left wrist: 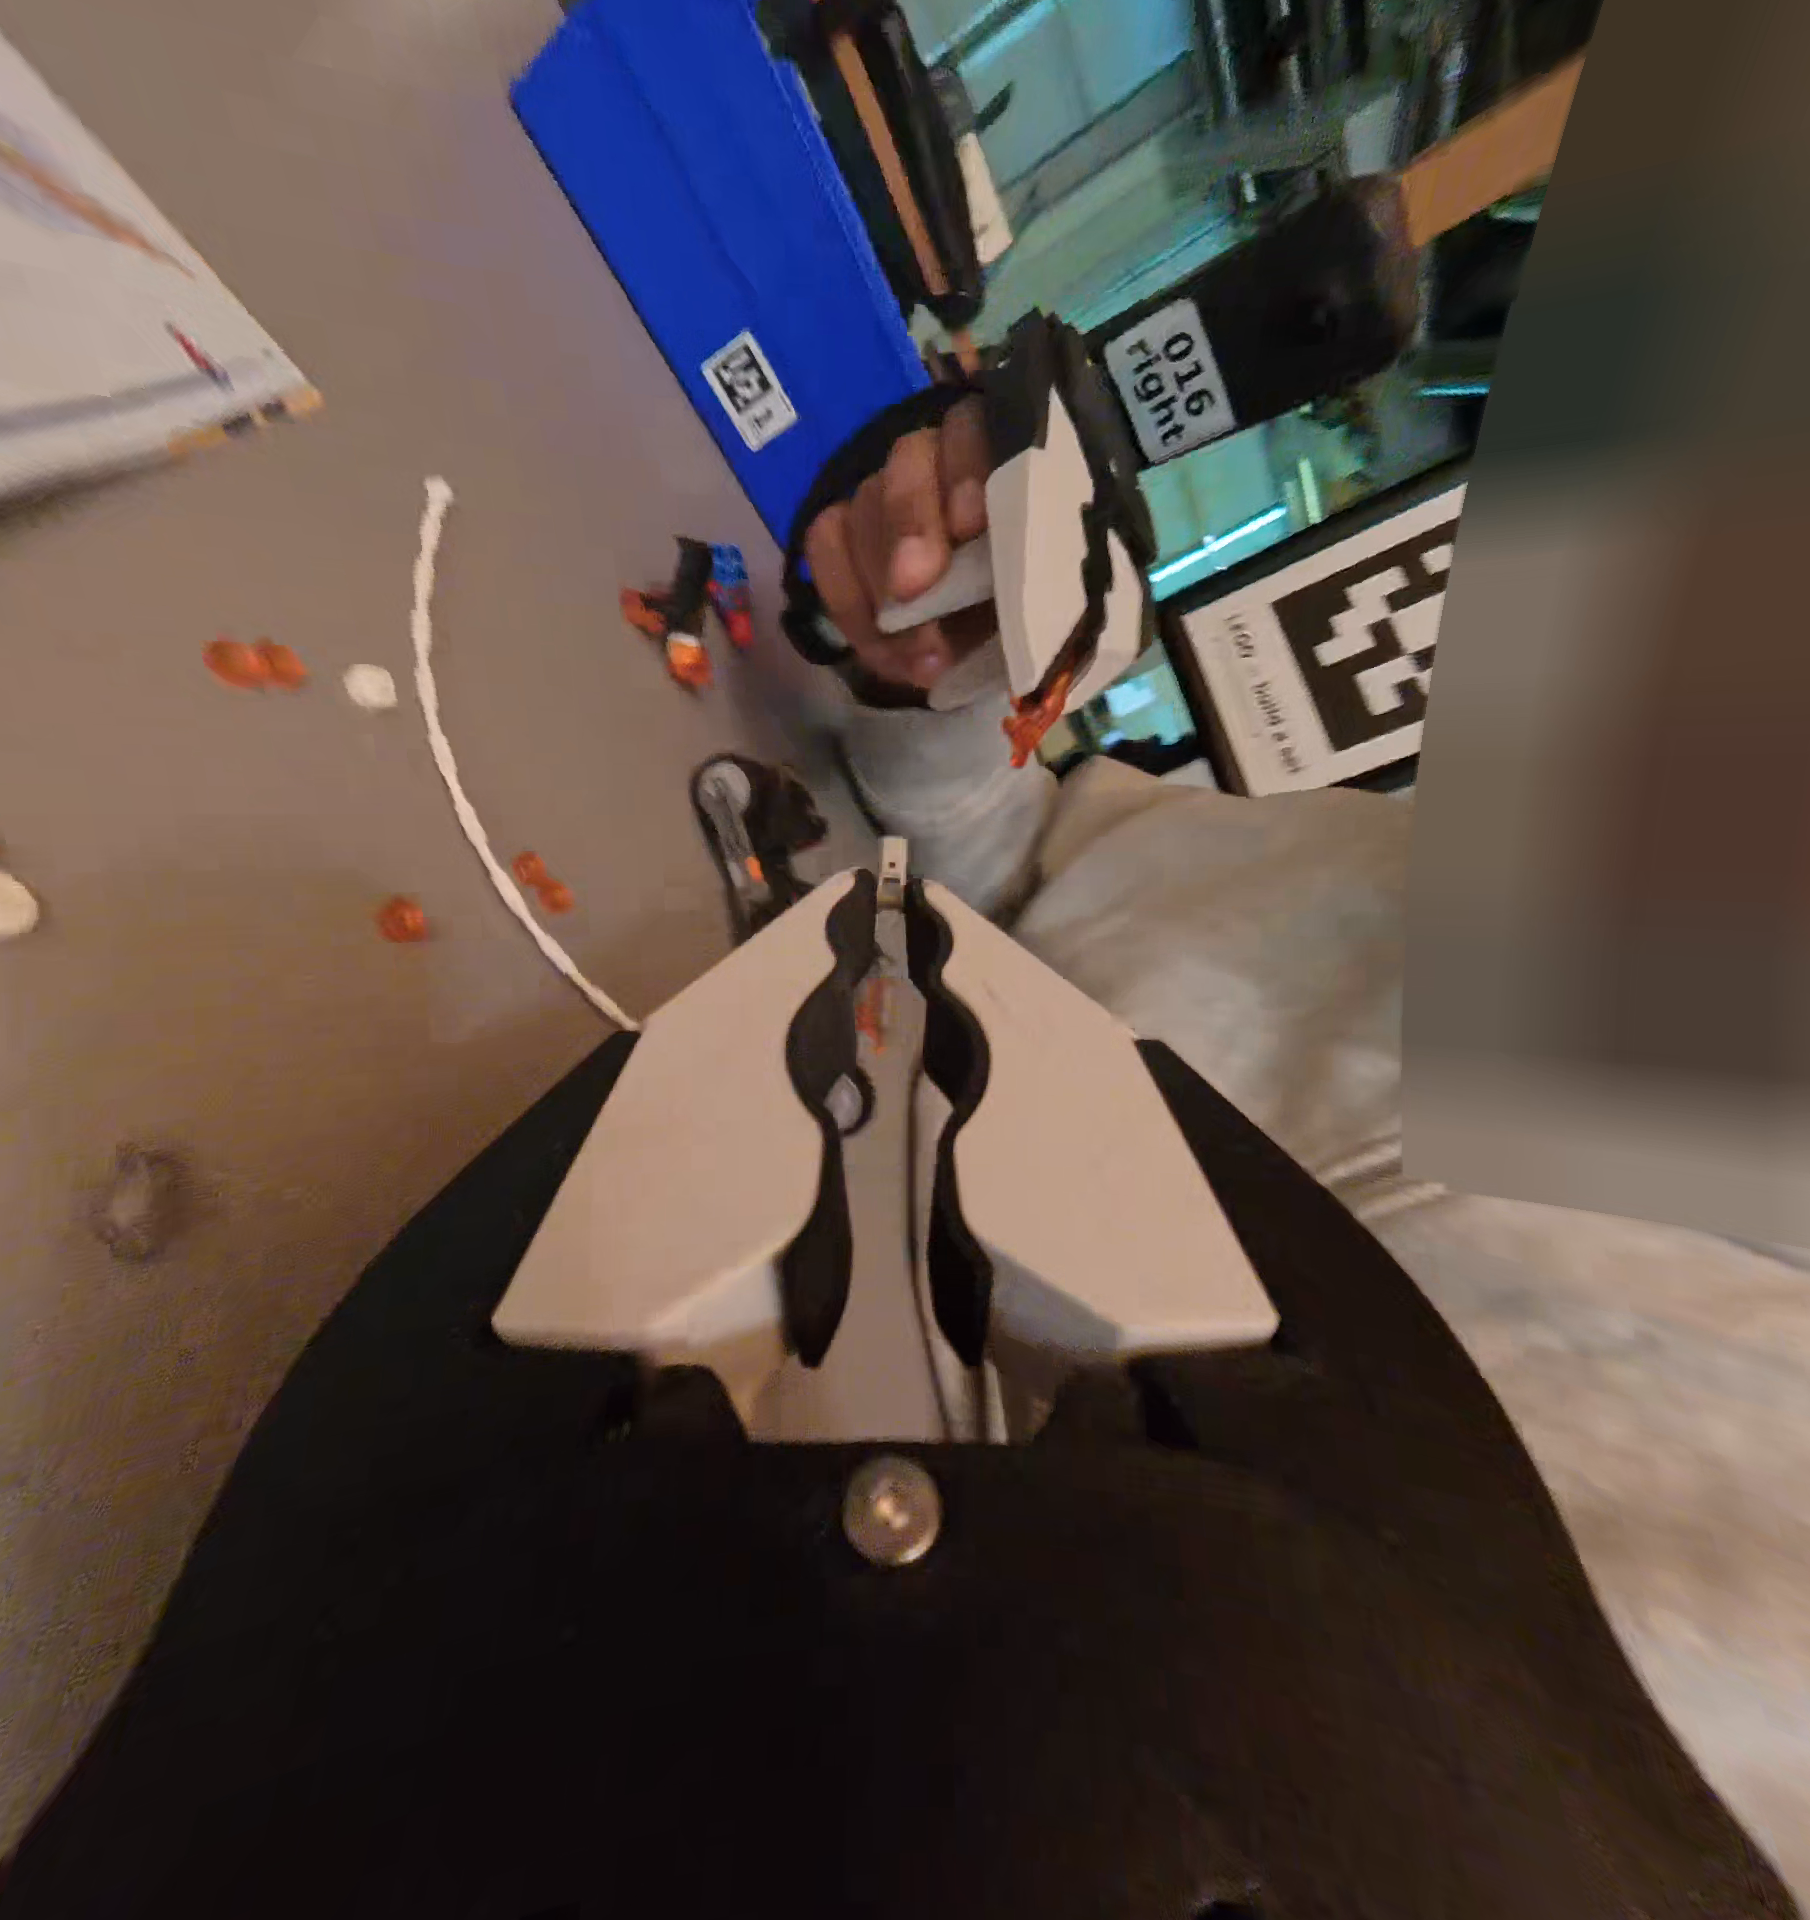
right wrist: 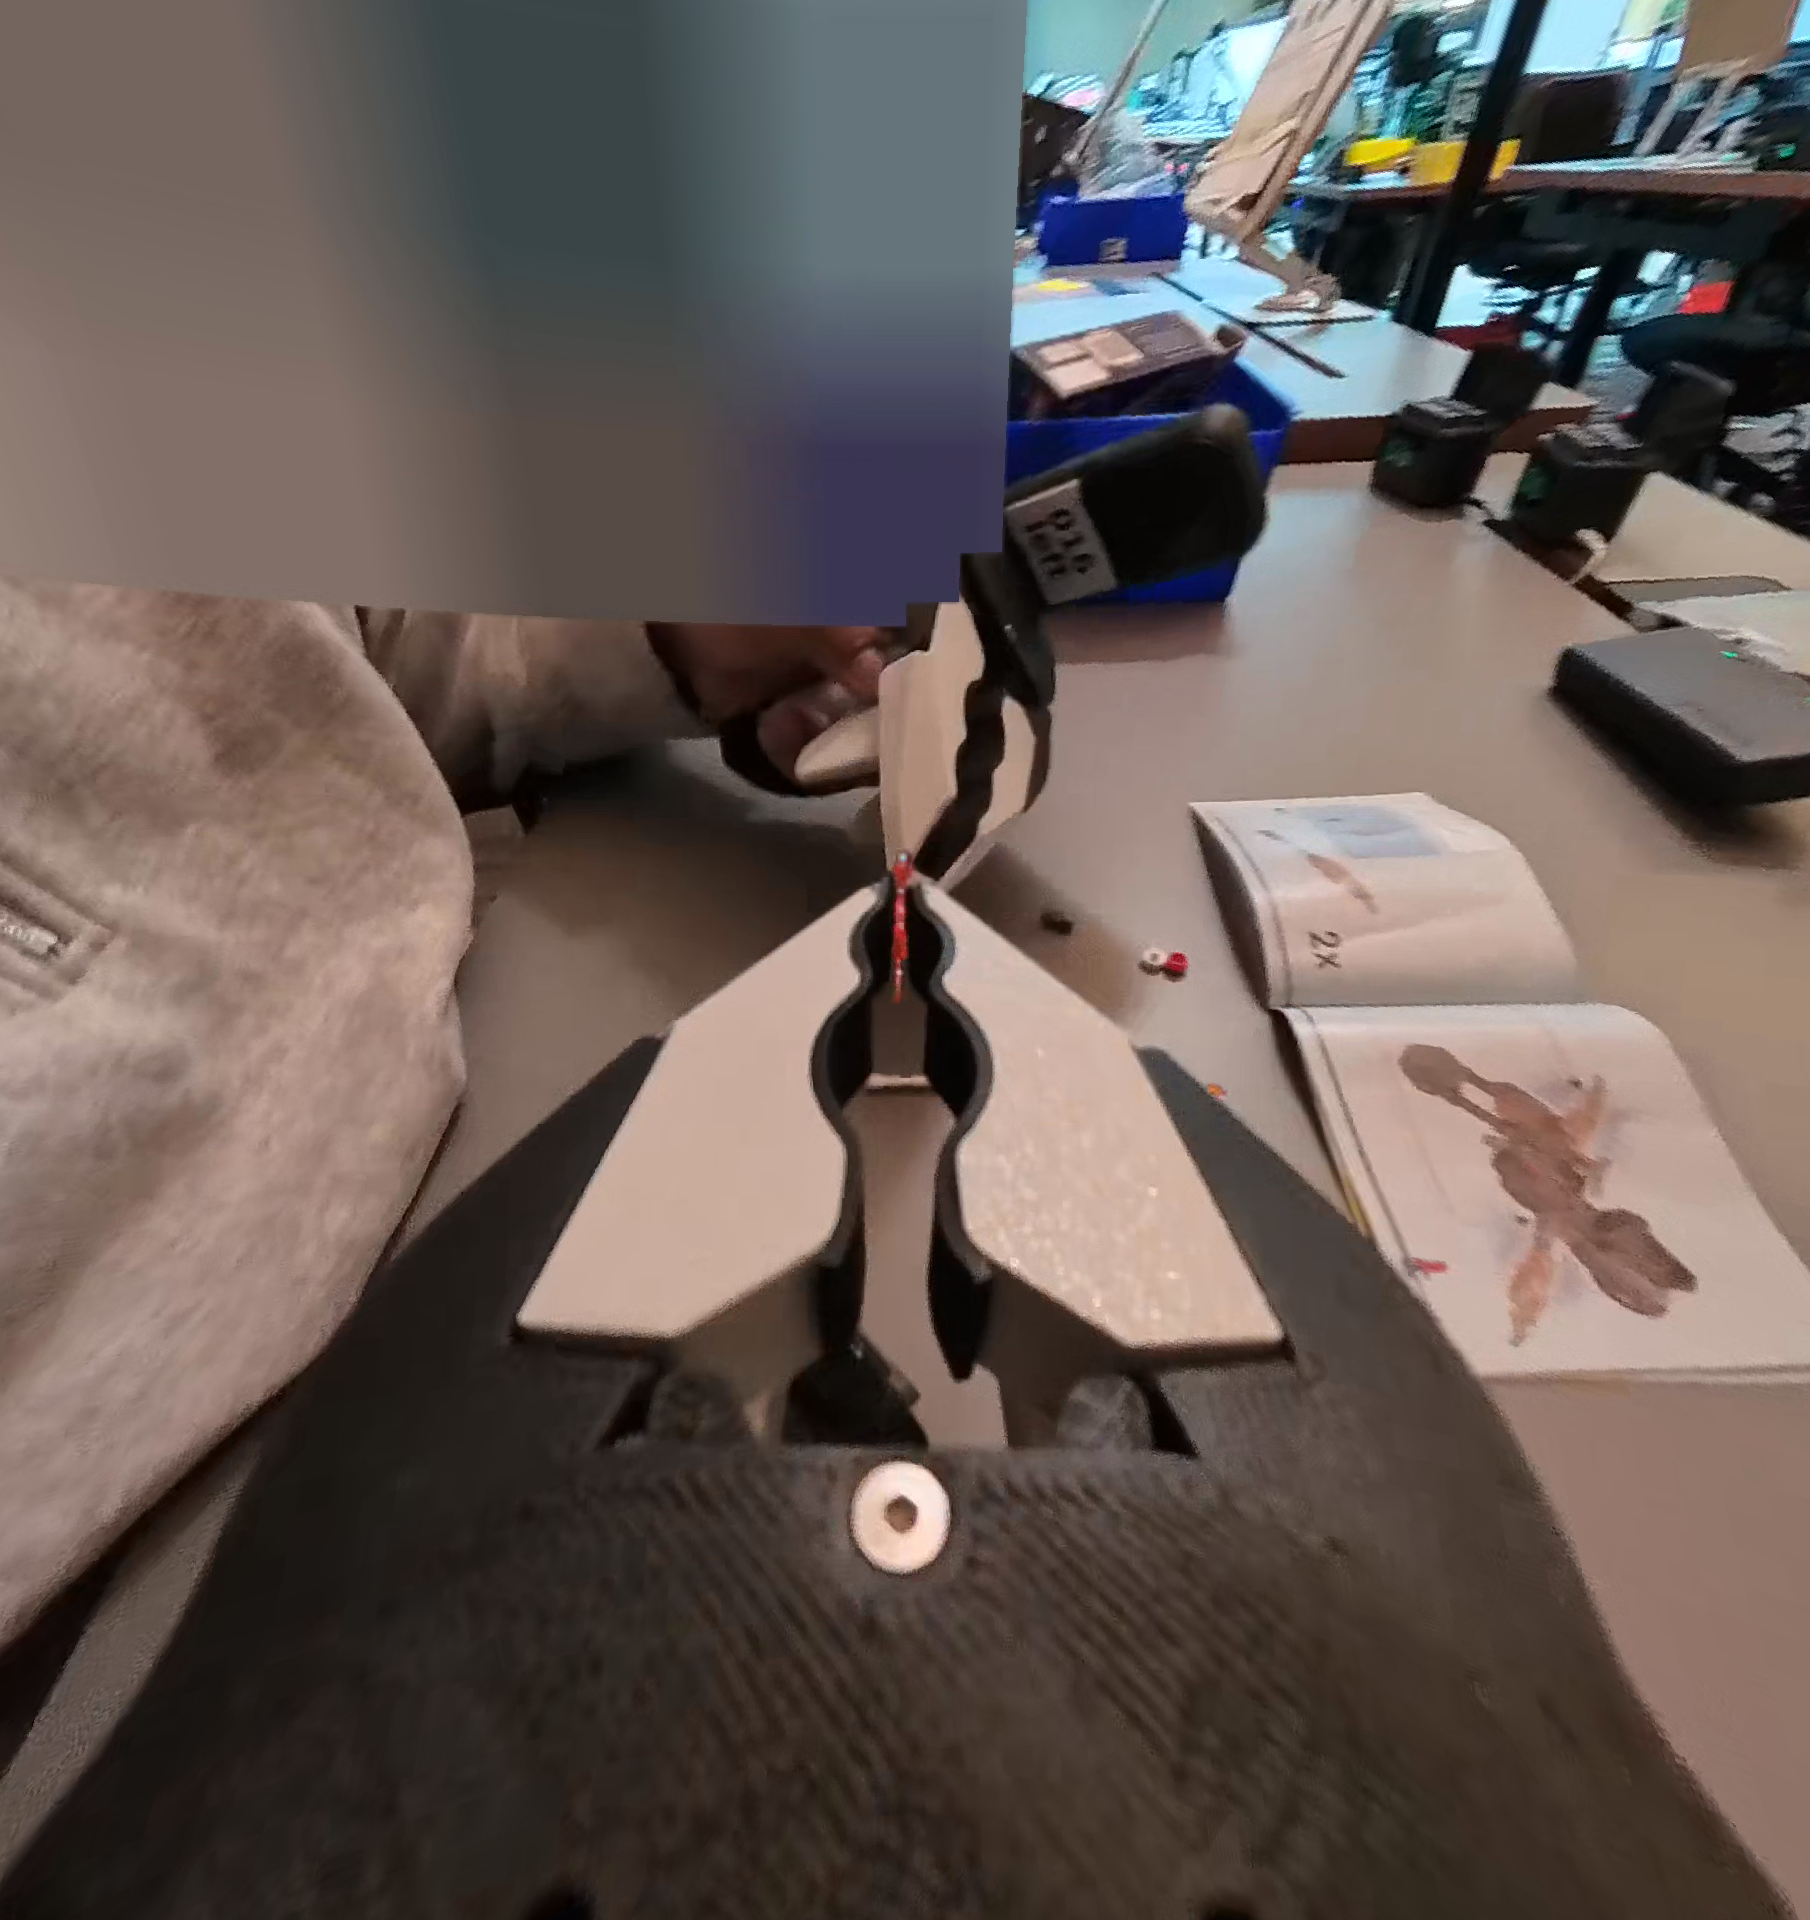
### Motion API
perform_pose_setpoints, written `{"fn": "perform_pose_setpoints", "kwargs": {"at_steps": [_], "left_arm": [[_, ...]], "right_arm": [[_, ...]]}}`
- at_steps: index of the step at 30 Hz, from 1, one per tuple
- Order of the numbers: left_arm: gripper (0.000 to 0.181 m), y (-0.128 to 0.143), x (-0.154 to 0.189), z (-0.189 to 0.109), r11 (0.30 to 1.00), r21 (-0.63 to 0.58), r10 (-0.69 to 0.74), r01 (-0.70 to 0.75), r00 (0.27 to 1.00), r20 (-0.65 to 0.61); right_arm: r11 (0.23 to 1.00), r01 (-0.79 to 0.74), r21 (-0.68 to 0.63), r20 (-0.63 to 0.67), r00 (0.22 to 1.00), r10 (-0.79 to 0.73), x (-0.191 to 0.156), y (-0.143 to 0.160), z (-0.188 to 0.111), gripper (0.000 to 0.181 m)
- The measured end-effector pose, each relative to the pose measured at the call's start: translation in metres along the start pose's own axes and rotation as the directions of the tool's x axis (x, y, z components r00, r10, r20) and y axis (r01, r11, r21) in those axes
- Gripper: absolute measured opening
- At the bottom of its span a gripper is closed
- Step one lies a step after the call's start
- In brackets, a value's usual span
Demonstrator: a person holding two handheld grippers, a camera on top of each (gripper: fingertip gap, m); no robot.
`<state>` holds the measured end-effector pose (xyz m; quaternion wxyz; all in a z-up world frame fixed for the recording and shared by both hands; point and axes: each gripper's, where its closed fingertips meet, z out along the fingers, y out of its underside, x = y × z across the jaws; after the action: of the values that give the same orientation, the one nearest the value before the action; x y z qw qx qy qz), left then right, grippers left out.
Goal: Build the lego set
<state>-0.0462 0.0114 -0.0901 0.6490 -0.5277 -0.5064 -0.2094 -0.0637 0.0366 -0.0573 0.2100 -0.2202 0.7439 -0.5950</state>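
Left fingers (left wrist: 893, 891): pressed on a small grey piece (left wrist: 890, 868).
Right fingers (right wrist: 901, 894): pinching a thin orange piece (right wrist: 900, 935).
Booklet (right wrist: 1483, 1081): open on worktop (right wrist: 1244, 665), 3 o'clock.

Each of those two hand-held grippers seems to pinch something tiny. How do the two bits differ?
The left hand-held gripper pinches a small grey piece, short and blocky, poking just past its tips. The right hand-held gripper pinches a thin orange-red piece, long and slender, running back between its fingers. Both pieces are tiny and clamped at the very fingertips.
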Motion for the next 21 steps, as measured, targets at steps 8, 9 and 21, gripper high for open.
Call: {"fn": "perform_pose_setpoints", "kwargs": {"at_steps": [8, 9, 21], "left_arm": [[0.003, 0.03, 0.034, -0.001, 0.958, -0.192, -0.259, 0.215, 0.933, -0.248], [0.003, 0.034, 0.039, 0.001, 0.947, -0.222, -0.287, 0.23, 0.918, -0.275], [0.003, 0.046, 0.047, 0.004, 0.917, -0.29, -0.365, 0.274, 0.872, -0.328]], "right_arm": [[0.991, 0.121, -0.065, 0.138, 0.984, -0.111, -0.032, 0.013, 0.015, 0.0], [0.99, 0.131, -0.057, 0.153, 0.981, -0.12, -0.037, 0.012, 0.016, 0.0], [0.992, 0.124, 0.006, 0.242, 0.963, -0.122, -0.059, 0.0, 0.017, 0.0]]}}
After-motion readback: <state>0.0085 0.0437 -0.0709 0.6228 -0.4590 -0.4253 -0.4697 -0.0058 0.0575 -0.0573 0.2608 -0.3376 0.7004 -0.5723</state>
